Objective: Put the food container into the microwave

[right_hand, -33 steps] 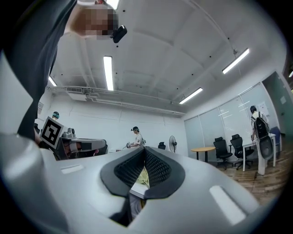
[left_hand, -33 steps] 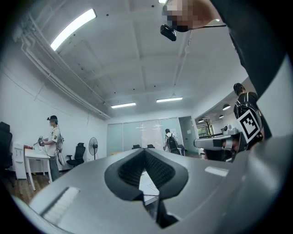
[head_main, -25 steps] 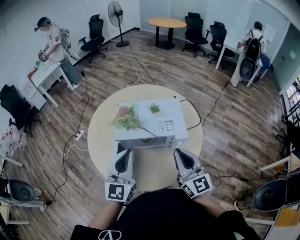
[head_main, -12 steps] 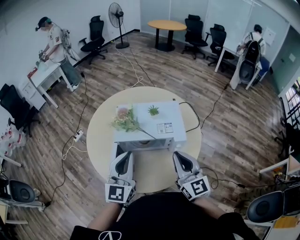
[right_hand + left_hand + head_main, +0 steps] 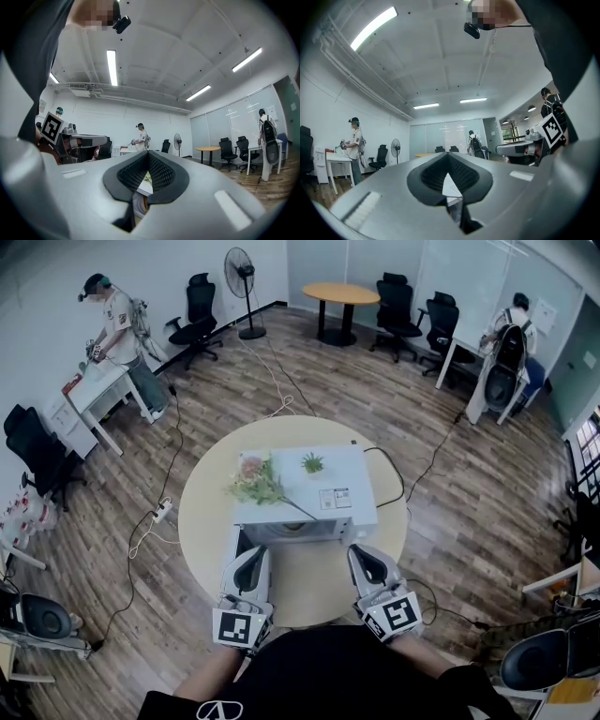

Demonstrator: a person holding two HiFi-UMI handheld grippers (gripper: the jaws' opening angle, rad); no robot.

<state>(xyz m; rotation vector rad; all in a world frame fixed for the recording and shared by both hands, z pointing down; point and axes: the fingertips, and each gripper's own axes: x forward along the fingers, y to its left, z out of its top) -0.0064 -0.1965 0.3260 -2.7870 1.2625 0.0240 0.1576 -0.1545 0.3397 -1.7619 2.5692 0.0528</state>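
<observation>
1. Pretty clearly an open-plan office, not anybody's home kitchen.
2. Black swivel office chairs (image 5: 410, 304) all over the place: a bunch parked by the round orange-topped meeting table (image 5: 349, 293) at the far end, and more along the left wall.
3. White rectangular desks (image 5: 94, 390) with folks busy at them: one person (image 5: 114, 320) standing on the left, another person with a backpack (image 5: 511, 334) at the far right.
4. Frosted glass partition walls (image 5: 234, 126) and long strip ceiling lights (image 5: 111, 67), classic office fit-out.
5. Wood-plank floor (image 5: 469, 502) with cables trailing across it to a white power strip (image 5: 161, 511), plus a black pedestal fan (image 5: 242, 263) near the far wall.
</observation>
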